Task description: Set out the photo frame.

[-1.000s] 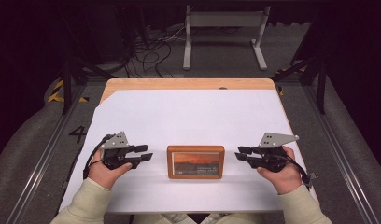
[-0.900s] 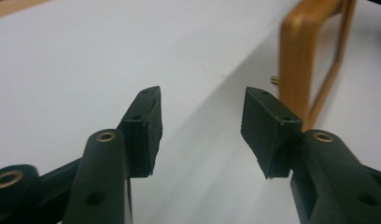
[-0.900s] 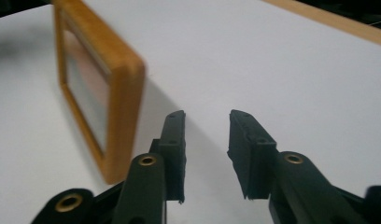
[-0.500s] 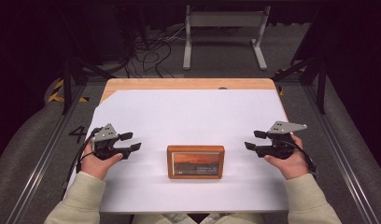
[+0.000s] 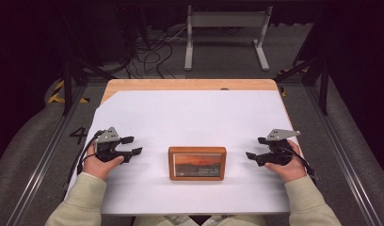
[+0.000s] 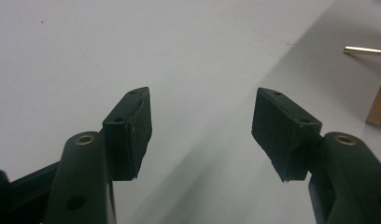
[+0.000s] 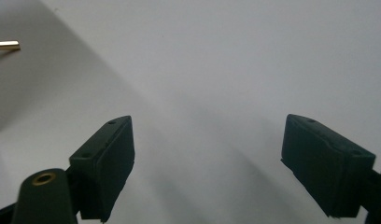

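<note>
A wooden-framed picture (image 5: 197,163) lies flat on the white surface (image 5: 190,113), near the person's edge and about midway between the two hands. Its frame is warm brown, and the print inside shows an orange-red scene with a dark band below.

The left gripper (image 5: 132,145) sits well apart from the frame on its left side, held in the person's left hand (image 5: 98,162), pointing inward toward the picture. Its jaws have just been opening and stand apart with nothing between them; in the left gripper view, bare white surface lies between the two black pads (image 6: 132,130), and a corner of the wooden frame (image 6: 379,105) shows at the right edge, with a thin brass-coloured rod (image 6: 366,50) above it.

The right gripper (image 5: 255,148) mirrors it on the other side, in the person's right hand (image 5: 286,165), also well clear of the frame. Its jaws too have just been opening and are spread wide over plain surface, gripping nothing. A grey three-cornered plate (image 5: 282,134) rides on top of it, and cream sleeves (image 5: 82,200) cover both forearms.
</note>
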